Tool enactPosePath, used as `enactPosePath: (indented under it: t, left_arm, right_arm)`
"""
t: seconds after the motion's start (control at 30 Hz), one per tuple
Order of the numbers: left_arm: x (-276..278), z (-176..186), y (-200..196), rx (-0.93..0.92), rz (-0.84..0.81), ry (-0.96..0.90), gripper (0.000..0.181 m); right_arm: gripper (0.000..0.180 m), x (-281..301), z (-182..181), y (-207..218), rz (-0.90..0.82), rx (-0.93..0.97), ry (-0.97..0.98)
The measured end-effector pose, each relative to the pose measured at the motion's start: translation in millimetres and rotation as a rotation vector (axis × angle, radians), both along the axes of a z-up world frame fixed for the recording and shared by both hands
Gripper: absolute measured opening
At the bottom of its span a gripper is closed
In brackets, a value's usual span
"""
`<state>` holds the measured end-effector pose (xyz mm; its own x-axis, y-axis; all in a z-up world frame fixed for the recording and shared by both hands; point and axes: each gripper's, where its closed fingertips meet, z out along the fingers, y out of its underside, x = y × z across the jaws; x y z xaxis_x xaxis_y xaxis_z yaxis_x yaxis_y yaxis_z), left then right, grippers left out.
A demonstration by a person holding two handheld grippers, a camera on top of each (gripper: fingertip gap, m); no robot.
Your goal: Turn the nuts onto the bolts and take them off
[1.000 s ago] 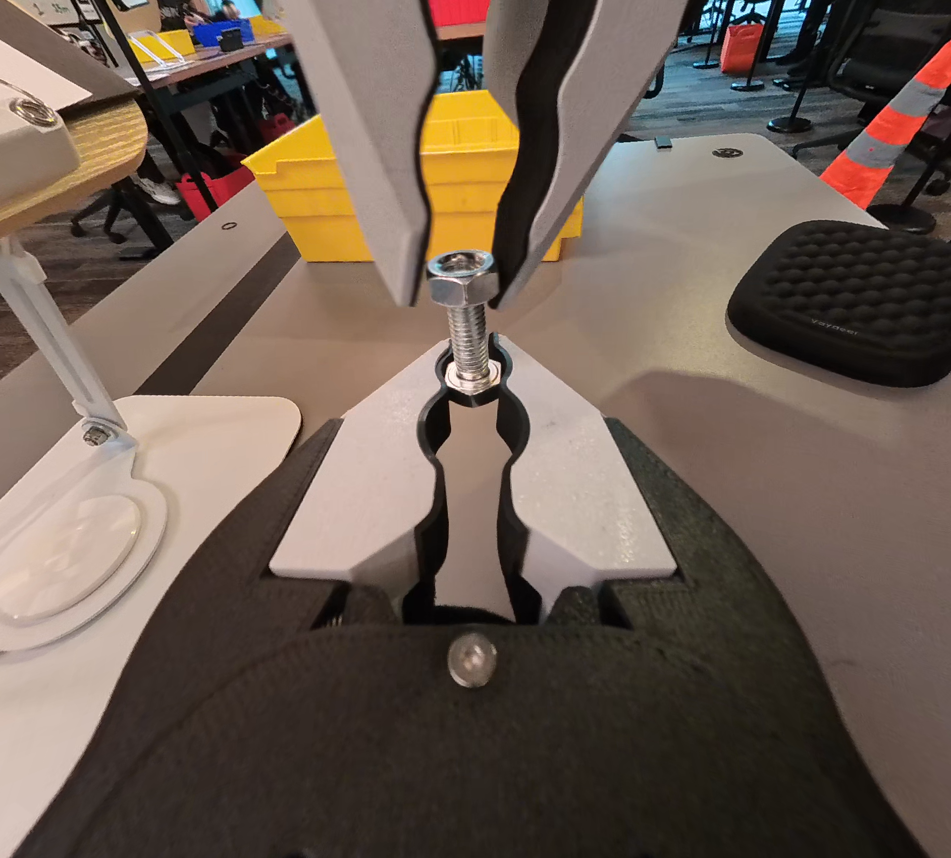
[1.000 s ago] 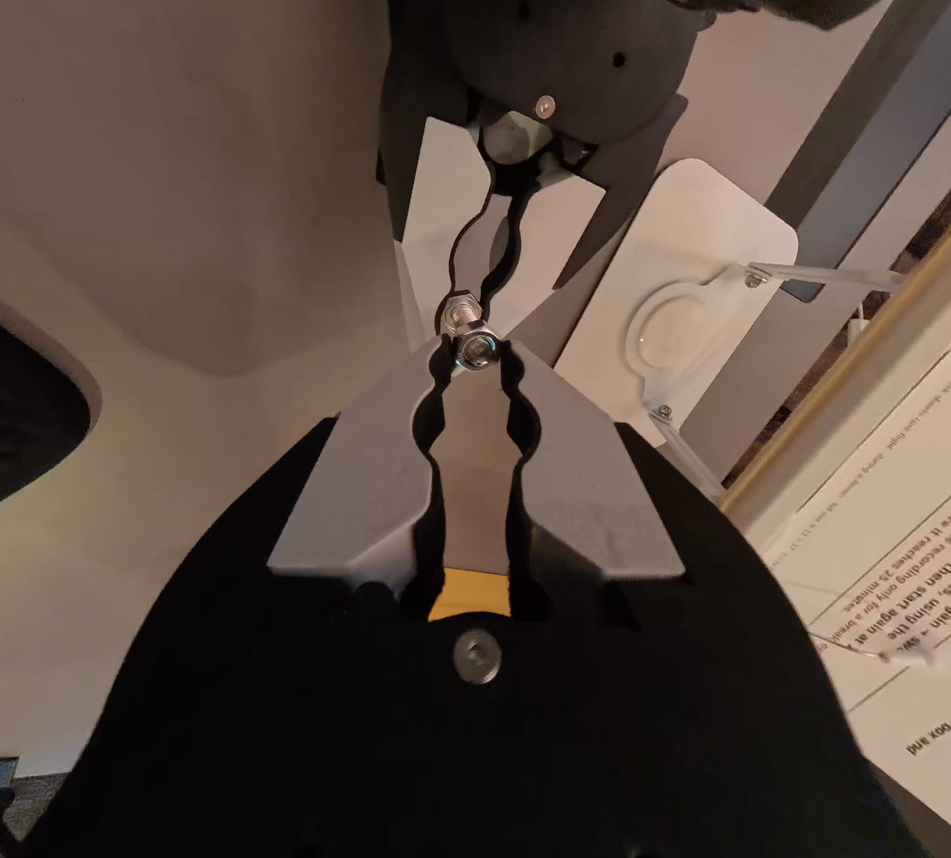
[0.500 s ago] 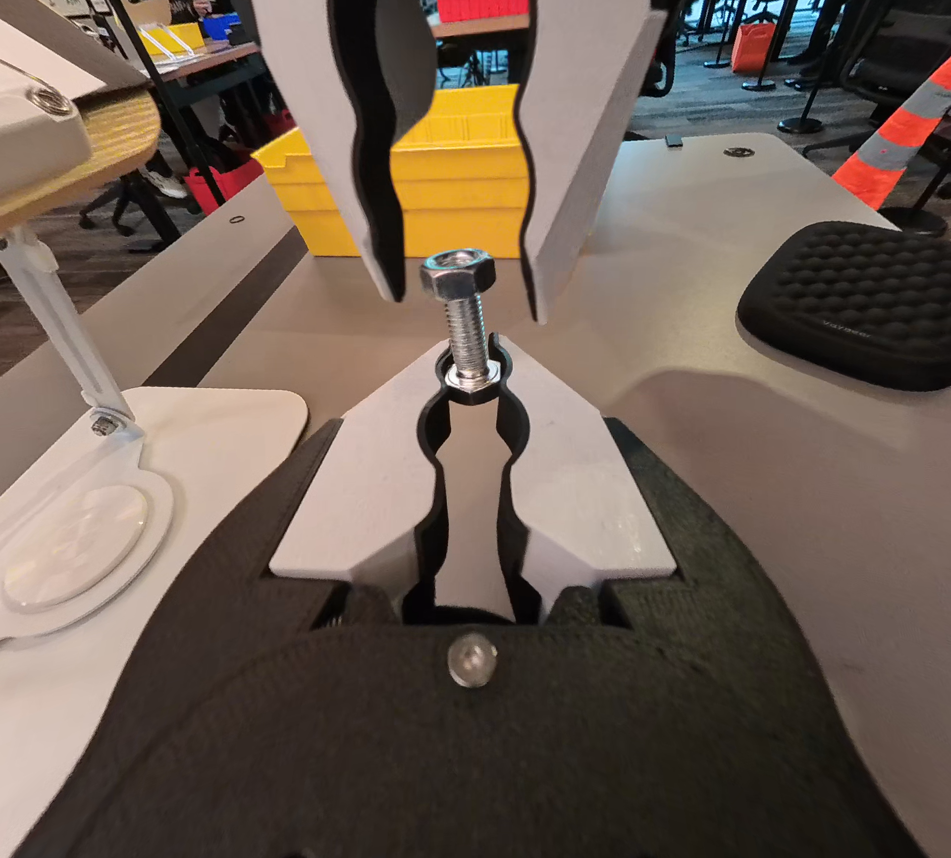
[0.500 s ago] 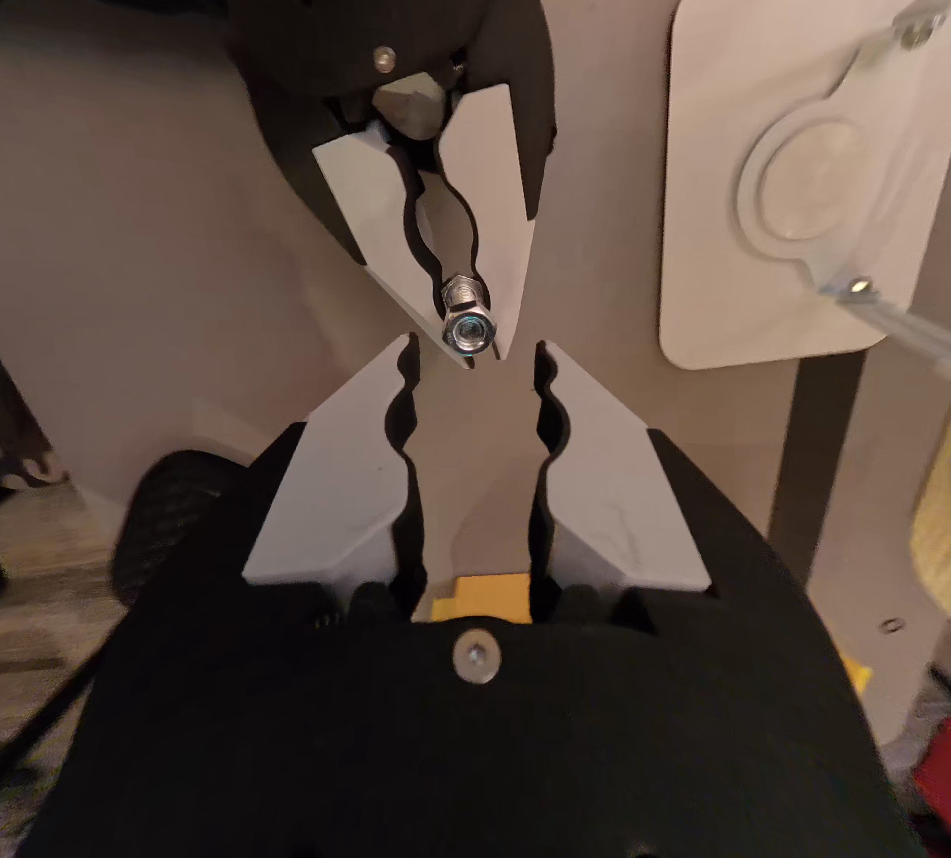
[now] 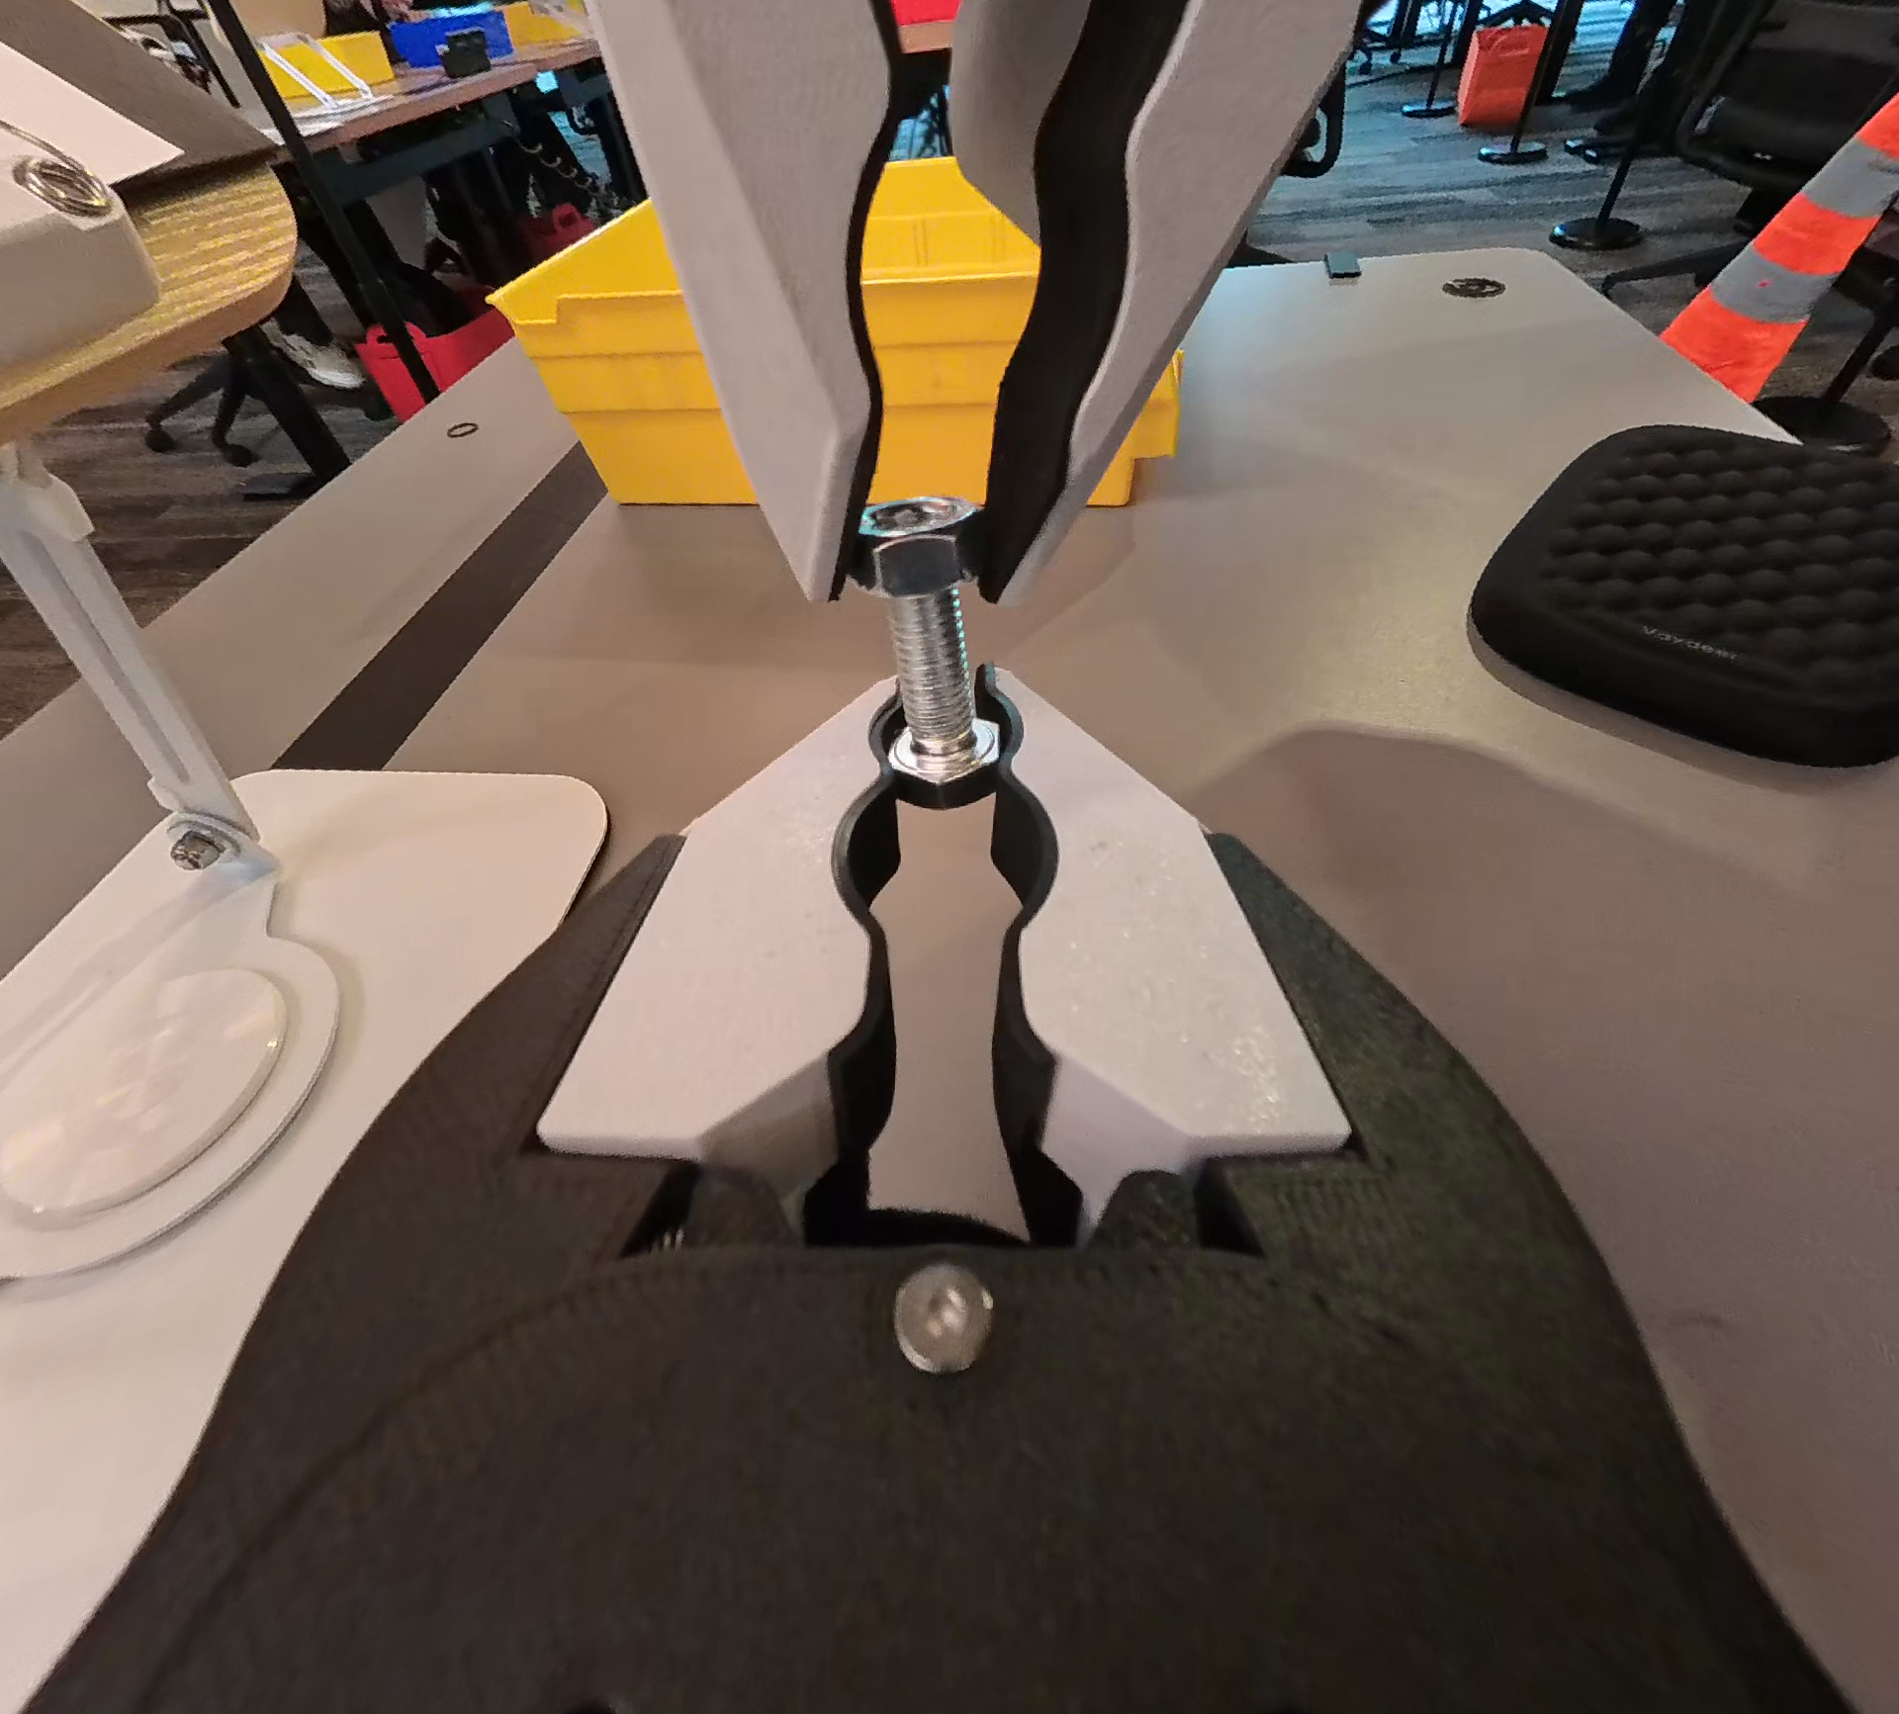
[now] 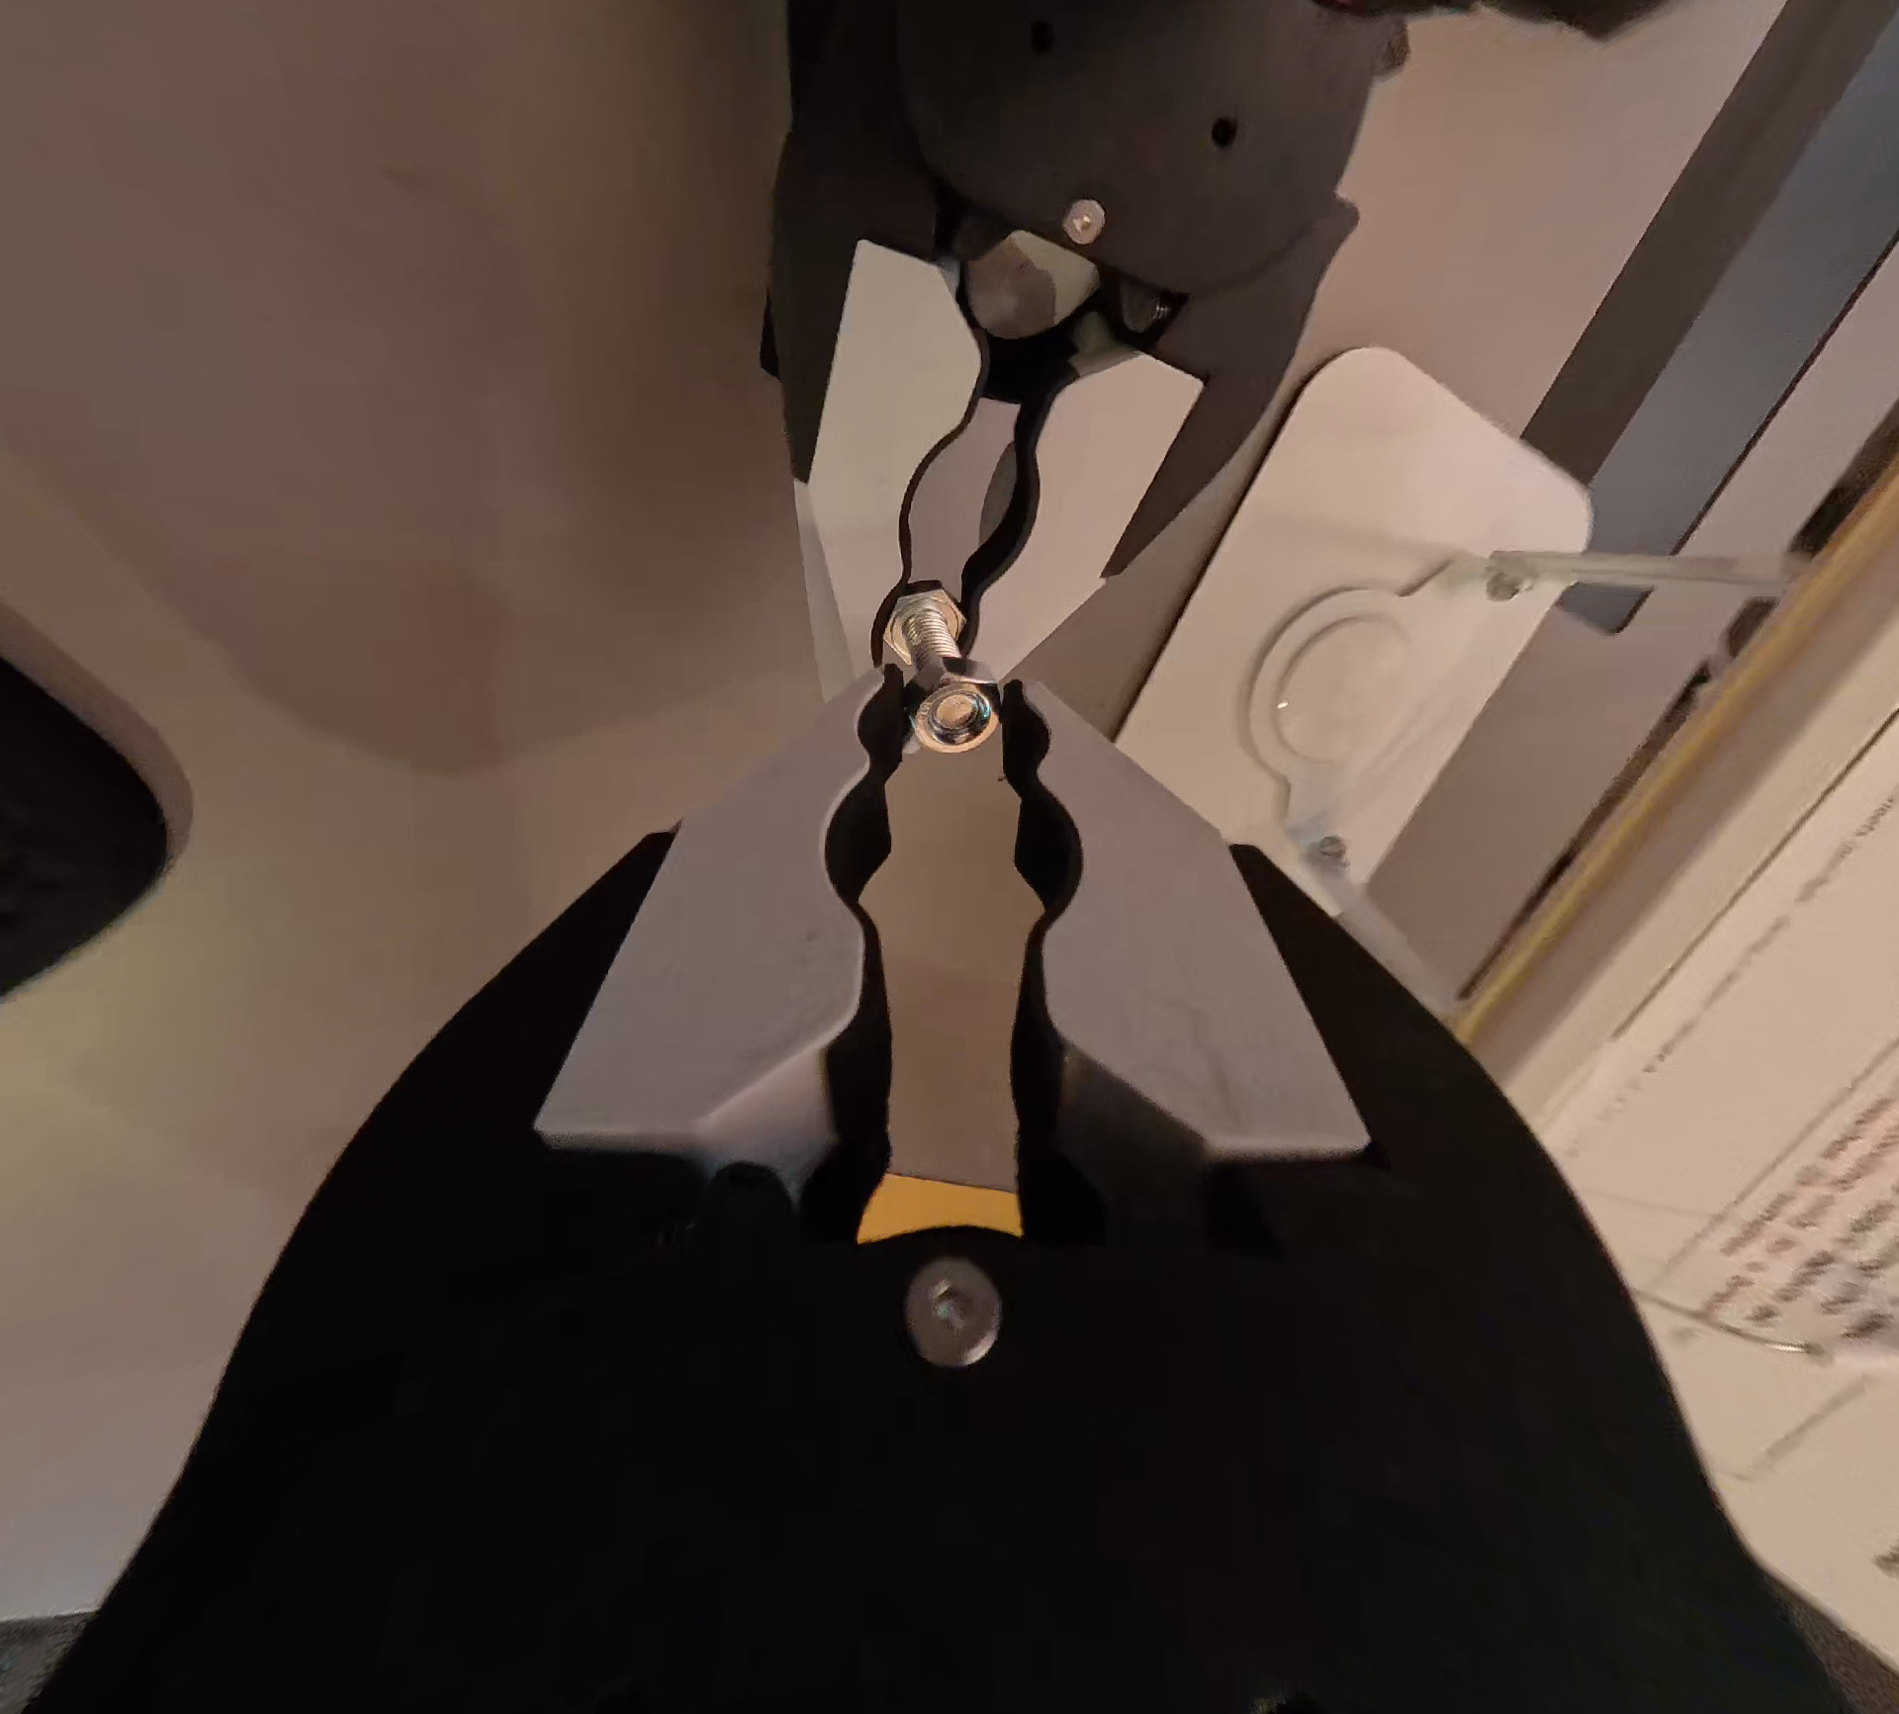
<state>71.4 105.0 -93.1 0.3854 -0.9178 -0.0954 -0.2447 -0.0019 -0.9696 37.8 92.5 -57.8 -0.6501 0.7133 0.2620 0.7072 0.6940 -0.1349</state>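
Note:
A silver bolt (image 5: pixel 928 668) stands upright between my two grippers, above the grey table (image 5: pixel 1439 997). My left gripper (image 5: pixel 940 745) is shut on the bolt's lower hex end and holds it level. My right gripper (image 5: pixel 918 578) comes down from above and is shut on the hex nut (image 5: pixel 915 557) at the bolt's top end. In the right wrist view the right gripper (image 6: pixel 951 701) clamps the nut (image 6: pixel 956 719), with the bolt running away to the left gripper (image 6: pixel 925 627) beyond it.
A yellow bin (image 5: pixel 637 391) stands behind the grippers. A black dimpled pad (image 5: pixel 1706 596) lies at the right. A white stand base (image 5: pixel 308 894) sits at the left, with printed paper (image 6: pixel 1696 1151) beside it. An orange cone (image 5: pixel 1788 267) stands off the table.
Half a second ago my right gripper was open around the nut and turned another way. Now it has turned back and shut on the nut. The left gripper has held still.

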Motion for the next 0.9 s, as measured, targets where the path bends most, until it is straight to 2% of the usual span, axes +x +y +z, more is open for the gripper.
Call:
enactPosePath:
  t: [0.1,0.23,0.3,0.47,0.67,0.77,0.83,0.9]
  left_arm:
    - [0.1,-0.4,0.2,0.002,0.003,0.003,0.010]
    - [-0.2,-2.9,1.4,-0.003,0.008,0.012,0.010]
    - [-0.1,-5.2,1.5,-0.005,0.008,0.019,0.010]
    - [-1.1,0.2,0.9,-0.002,0.006,-0.005,0.010]
    - [-0.7,2.8,-0.5,0.000,-0.002,-0.019,0.010]
    - [0.2,2.6,-1.2,-0.001,-0.006,-0.018,0.010]
    - [0.0,2.6,-1.1,0.000,-0.005,-0.018,0.010]
    - [-0.5,2.5,-0.5,0.000,-0.002,-0.017,0.010]
  right_arm:
    - [0.017,0.4,-0.4,0.5,-0.180,-0.099,-0.012]
    - [0.020,1.7,-3.9,2.3,-0.559,-0.276,-0.030]
    - [0.027,2.5,-5.4,2.7,-0.599,-0.300,-0.033]
    - [0.041,1.9,2.1,5.9,-0.444,-0.244,0.014]
    - [0.033,4.3,2.5,13.4,-0.143,-0.063,0.028]
    - [0.026,2.8,0.7,5.8,-0.020,-0.044,0.021]
    - [0.017,1.5,0.8,2.8,0.017,-0.041,0.016]
    - [0.017,0.7,0.4,4.0,0.020,-0.029,0.007]
